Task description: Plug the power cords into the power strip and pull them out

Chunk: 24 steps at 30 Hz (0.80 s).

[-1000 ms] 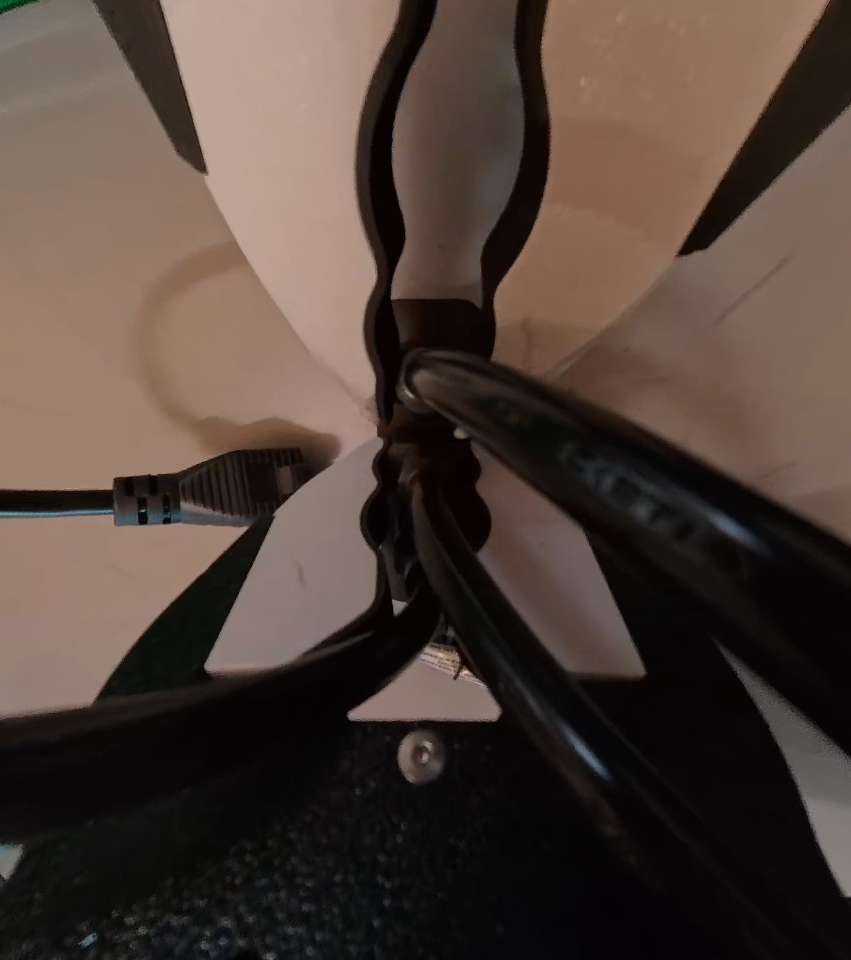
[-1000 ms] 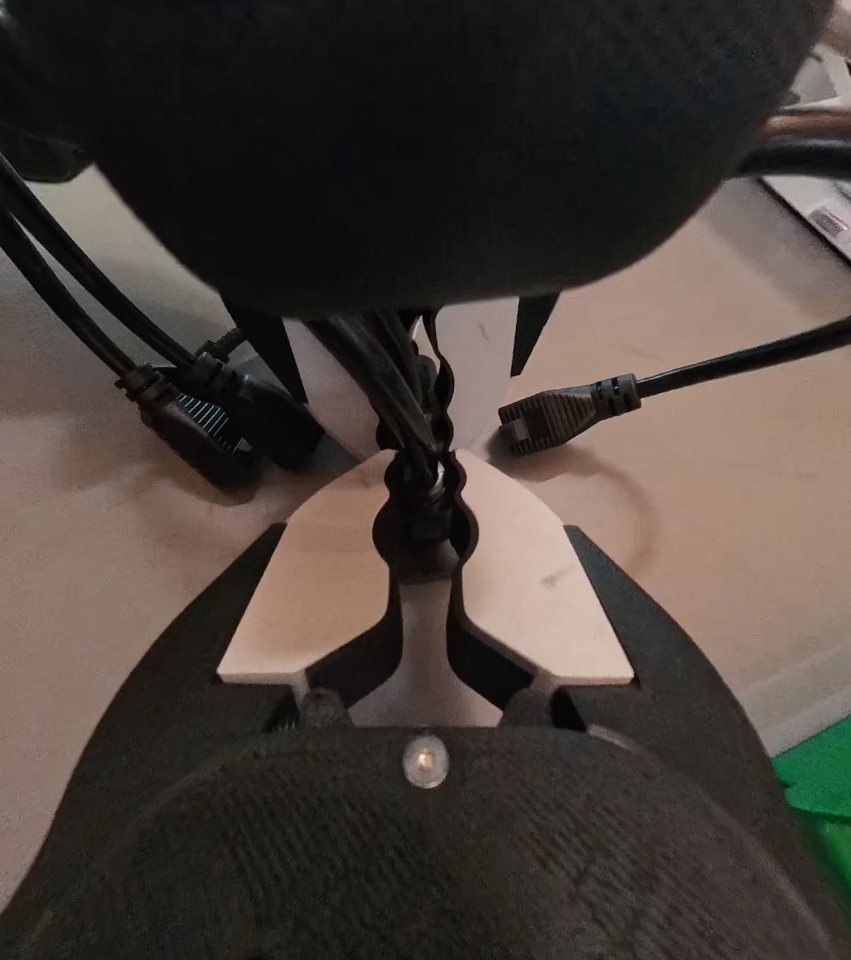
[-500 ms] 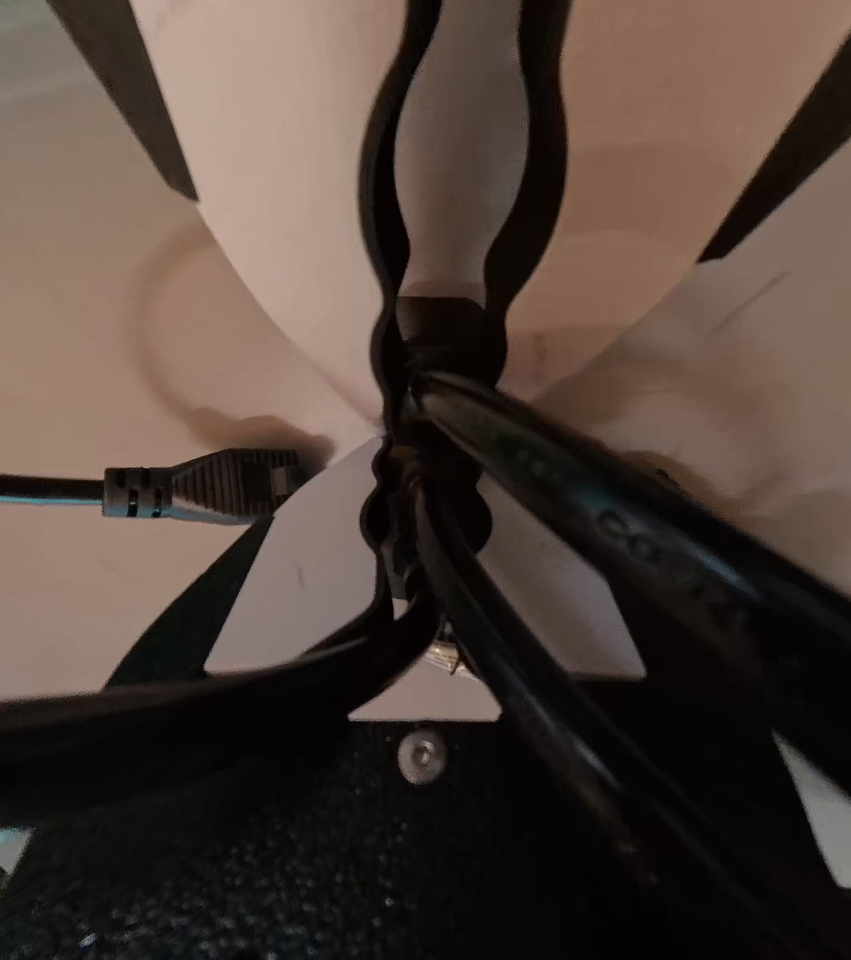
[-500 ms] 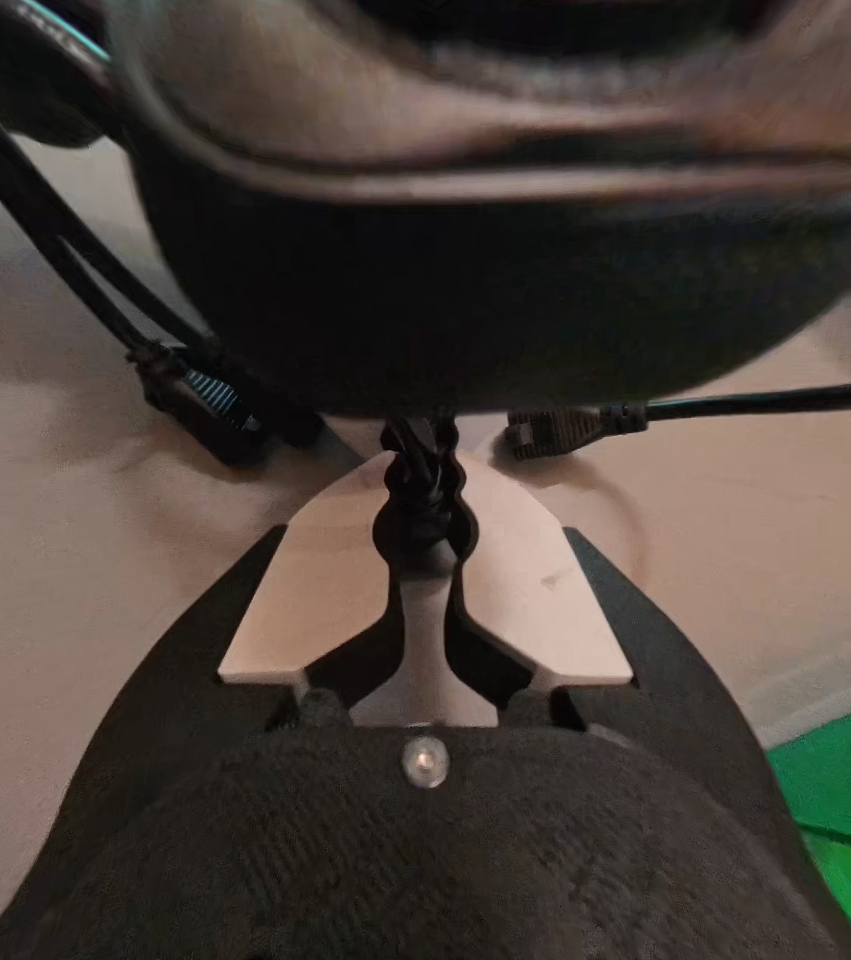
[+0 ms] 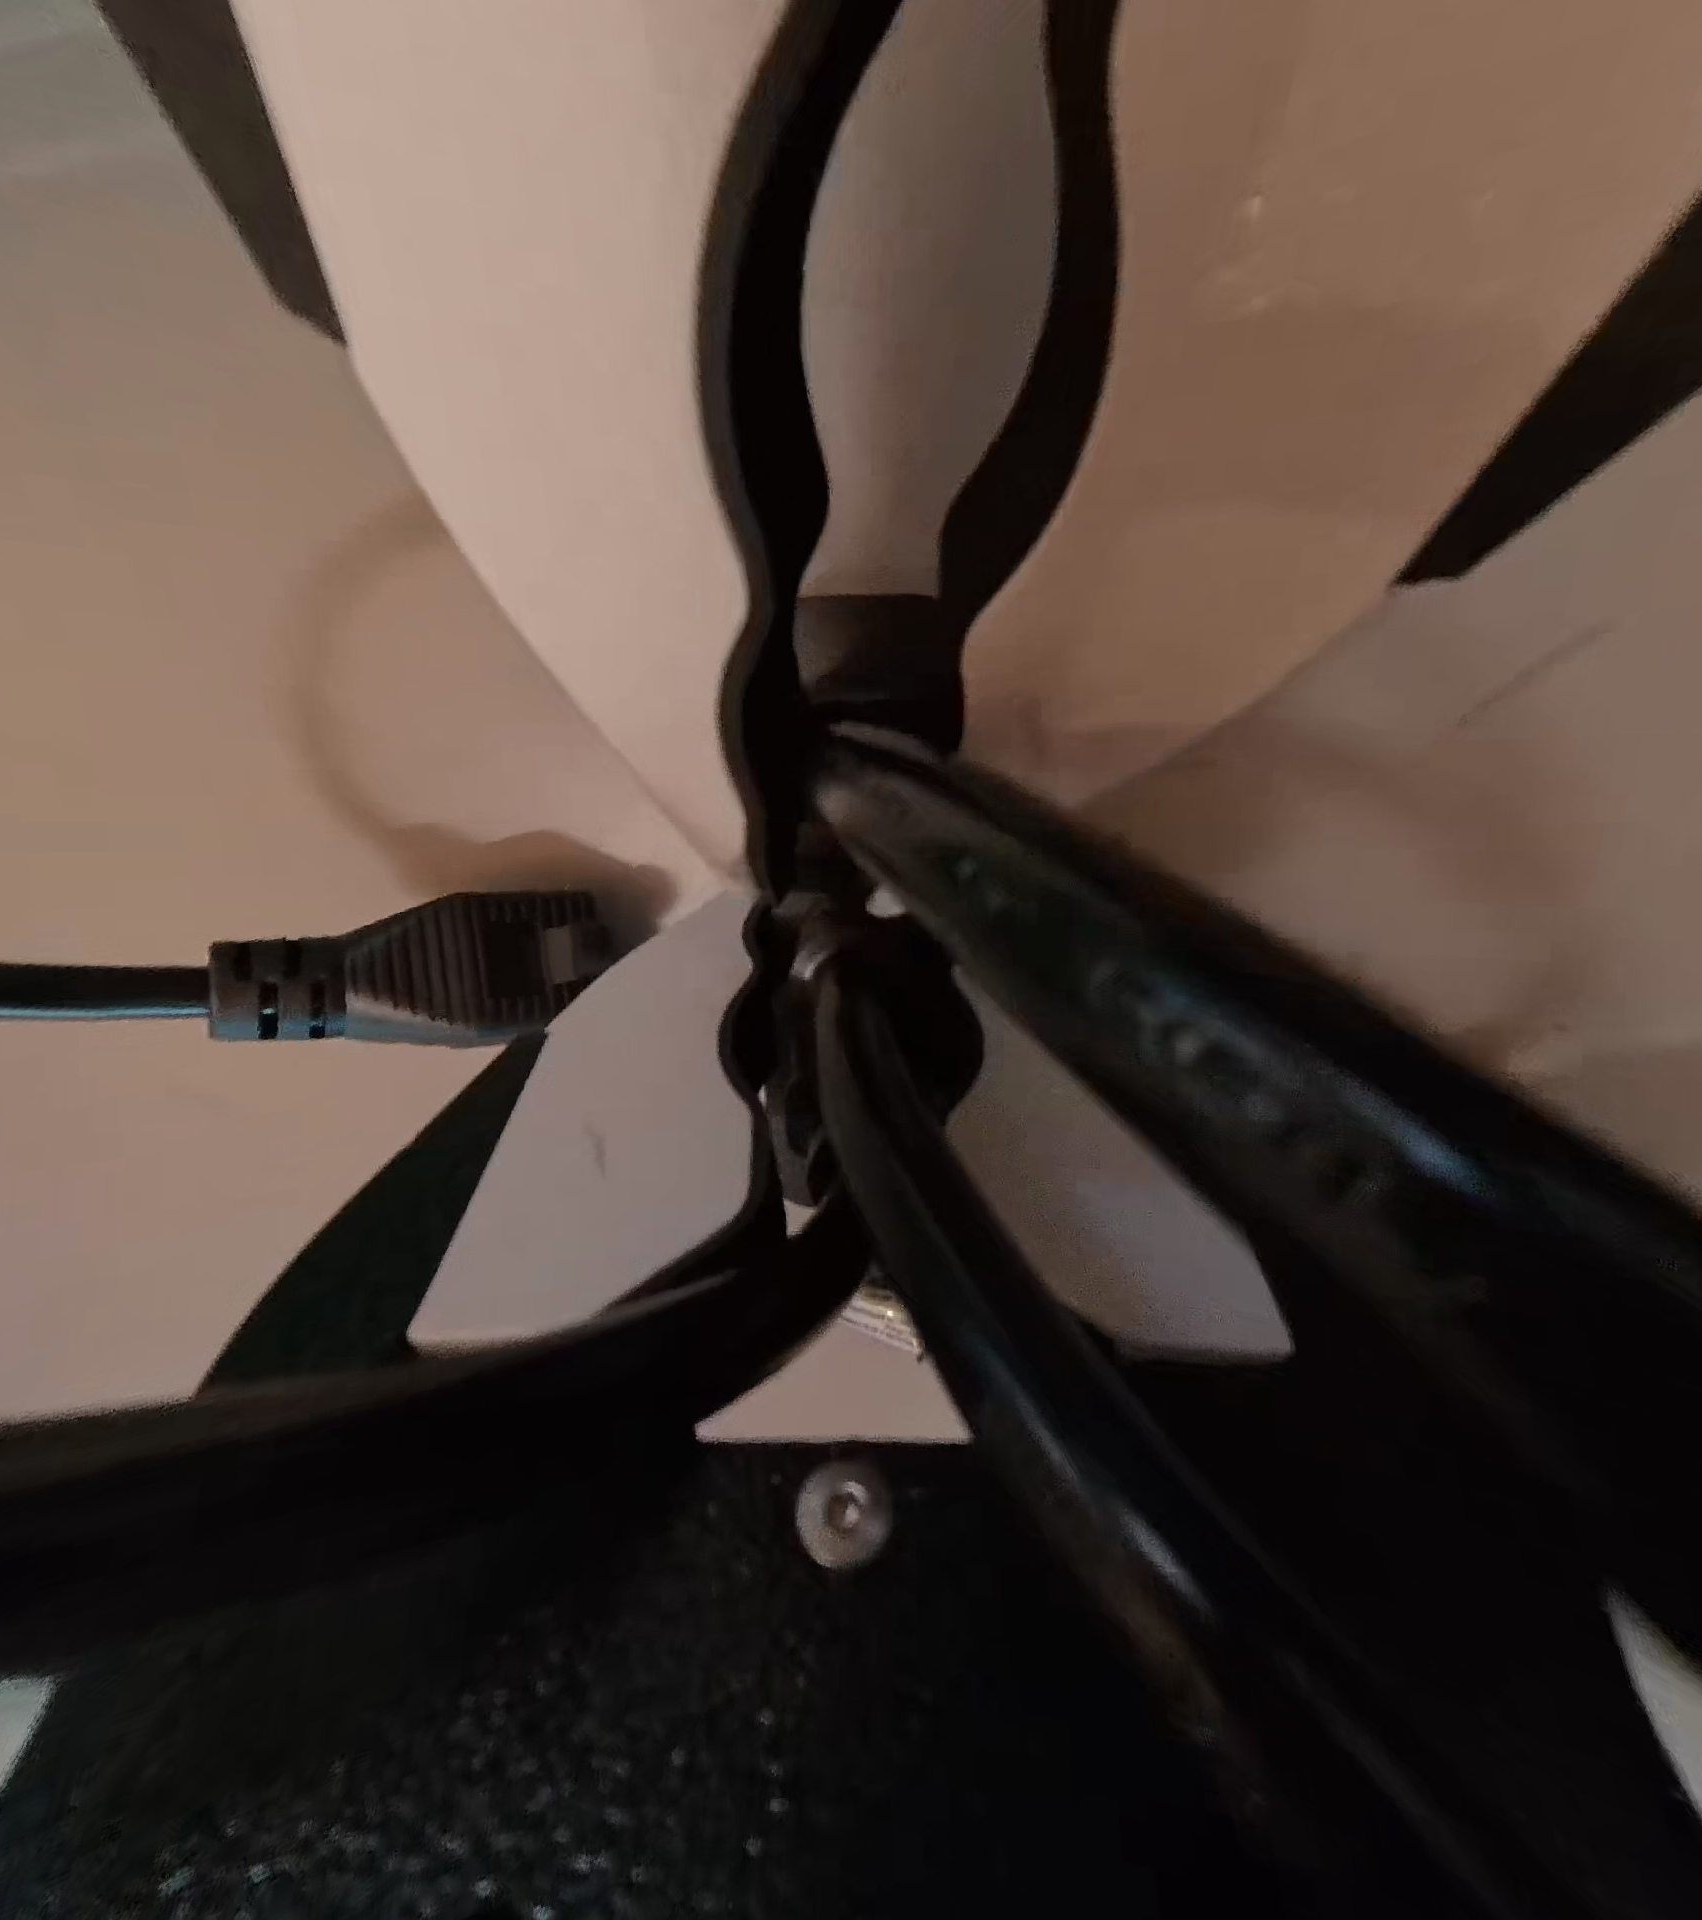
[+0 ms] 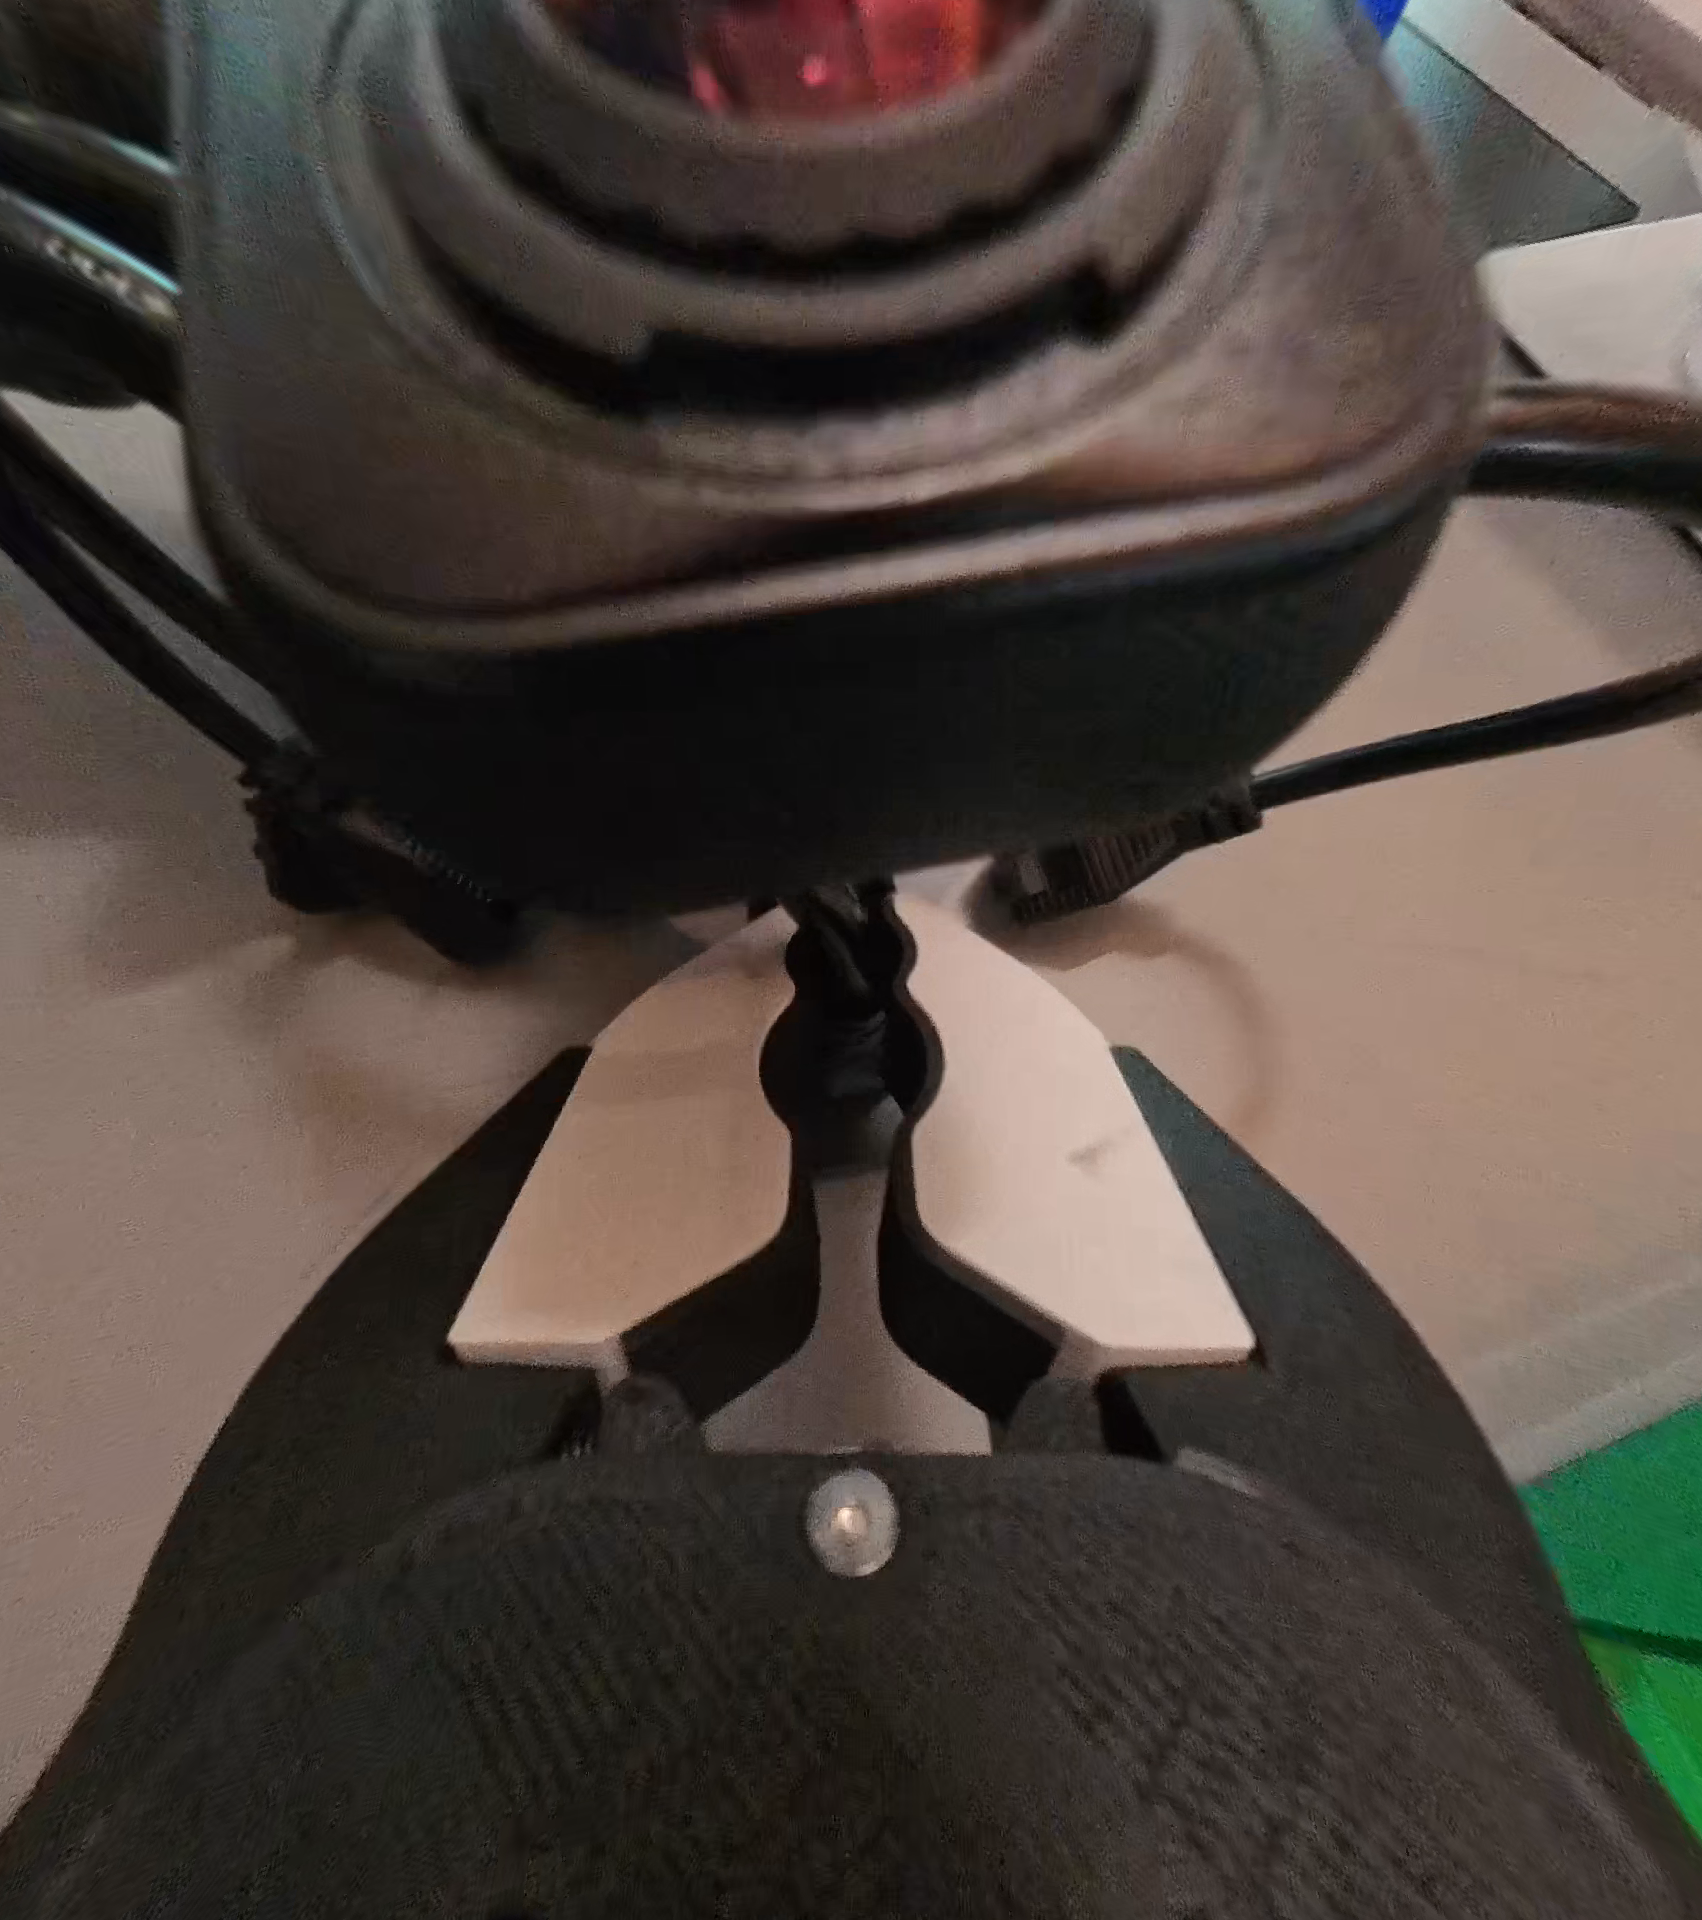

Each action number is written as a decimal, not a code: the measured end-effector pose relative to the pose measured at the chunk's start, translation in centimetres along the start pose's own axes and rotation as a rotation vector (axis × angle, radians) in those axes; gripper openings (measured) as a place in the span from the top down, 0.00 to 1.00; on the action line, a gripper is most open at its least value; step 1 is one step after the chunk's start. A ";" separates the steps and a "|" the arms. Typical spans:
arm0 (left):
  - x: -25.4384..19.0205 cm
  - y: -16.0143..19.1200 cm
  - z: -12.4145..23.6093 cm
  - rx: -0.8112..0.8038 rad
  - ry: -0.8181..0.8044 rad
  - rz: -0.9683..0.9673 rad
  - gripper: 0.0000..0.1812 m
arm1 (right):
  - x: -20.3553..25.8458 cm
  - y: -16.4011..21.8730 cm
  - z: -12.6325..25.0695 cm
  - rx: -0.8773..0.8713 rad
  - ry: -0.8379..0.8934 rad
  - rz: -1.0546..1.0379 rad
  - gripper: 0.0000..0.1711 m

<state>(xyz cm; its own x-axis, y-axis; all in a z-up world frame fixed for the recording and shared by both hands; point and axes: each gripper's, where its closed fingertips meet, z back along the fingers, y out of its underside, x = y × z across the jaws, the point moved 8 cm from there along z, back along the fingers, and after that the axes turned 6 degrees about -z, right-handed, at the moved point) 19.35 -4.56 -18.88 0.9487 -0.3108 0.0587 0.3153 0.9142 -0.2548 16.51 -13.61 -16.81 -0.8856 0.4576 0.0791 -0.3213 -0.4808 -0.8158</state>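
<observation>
Beige table (image 5: 78,644) under loose black plug (image 5: 473,966)

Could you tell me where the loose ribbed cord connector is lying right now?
The ribbed connector lies on the beige table, left of the left gripper in its view; in the right wrist view it lies right of the right gripper.

In the right wrist view the left gripper (image 6: 831,904) has tipped up, its camera lens (image 6: 805,62) now showing at the top where only its black housing showed before. It now hides more of the loose plug (image 6: 1107,857) and the plugs (image 6: 359,862) at left.
</observation>
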 end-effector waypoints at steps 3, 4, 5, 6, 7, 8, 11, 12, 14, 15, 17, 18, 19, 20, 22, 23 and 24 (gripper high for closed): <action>0.1 0.1 0.0 -0.021 0.017 0.000 0.86 | 0.0 0.2 0.1 -0.024 -0.002 -0.036 0.95; 0.0 0.0 0.0 -0.018 0.011 -0.013 0.86 | 0.2 0.3 0.2 -0.023 -0.009 -0.035 0.95; -0.2 -0.1 -0.1 -0.021 0.019 -0.020 0.86 | 0.3 0.4 0.3 -0.019 -0.014 -0.038 0.95; -0.2 -0.1 -0.1 -0.021 0.022 -0.024 0.86 | 0.3 0.5 0.4 -0.023 -0.009 -0.041 0.94; -0.1 -0.1 -0.1 -0.023 0.025 -0.023 0.86 | 0.4 0.6 0.5 -0.029 -0.001 -0.037 0.92; -0.1 -0.1 -0.1 -0.025 0.028 -0.022 0.86 | 0.3 0.8 0.7 -0.026 0.007 -0.034 0.91; -0.1 -0.1 -0.1 -0.026 0.027 -0.022 0.86 | 0.2 1.8 1.0 0.060 0.055 -0.002 0.89; -0.1 -0.1 -0.1 -0.026 0.029 -0.024 0.86 | 0.3 2.0 0.9 0.061 0.039 0.002 0.92; -0.1 -0.1 -0.1 -0.026 0.036 -0.027 0.86 | 0.3 2.0 0.8 0.045 0.024 -0.011 0.92; -0.1 -0.1 -0.1 -0.026 0.037 -0.027 0.86 | 0.3 2.0 0.8 0.044 0.022 -0.011 0.92; -0.1 -0.1 -0.1 -0.026 0.036 -0.024 0.86 | 0.3 2.0 0.8 0.031 0.027 0.000 0.92; -0.1 -0.1 -0.1 -0.027 0.037 -0.022 0.86 | 0.3 2.1 0.7 0.021 0.027 0.005 0.92; -0.1 -0.1 -0.1 -0.029 0.038 -0.020 0.86 | 0.3 2.0 0.7 0.003 0.027 0.005 0.90; -0.1 -0.1 -0.1 -0.029 0.038 -0.018 0.86 | 0.3 1.8 0.7 -0.012 0.023 0.005 0.91; -0.1 -0.1 -0.1 -0.029 0.038 -0.016 0.86 | 0.3 1.7 0.5 0.000 0.018 0.010 0.91; -0.1 -0.1 -0.1 -0.031 0.040 -0.014 0.86 | 0.3 1.6 0.5 0.011 0.013 0.012 0.91; 0.0 0.0 -0.1 -0.033 0.041 -0.012 0.86 | 0.2 1.6 0.5 0.022 0.008 0.012 0.91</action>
<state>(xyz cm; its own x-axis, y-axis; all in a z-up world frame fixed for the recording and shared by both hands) 19.29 -4.63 -19.01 0.9428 -0.3326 0.0224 0.3249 0.9015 -0.2859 15.61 -14.65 -17.75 -0.8870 0.4573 0.0645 -0.3177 -0.5026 -0.8040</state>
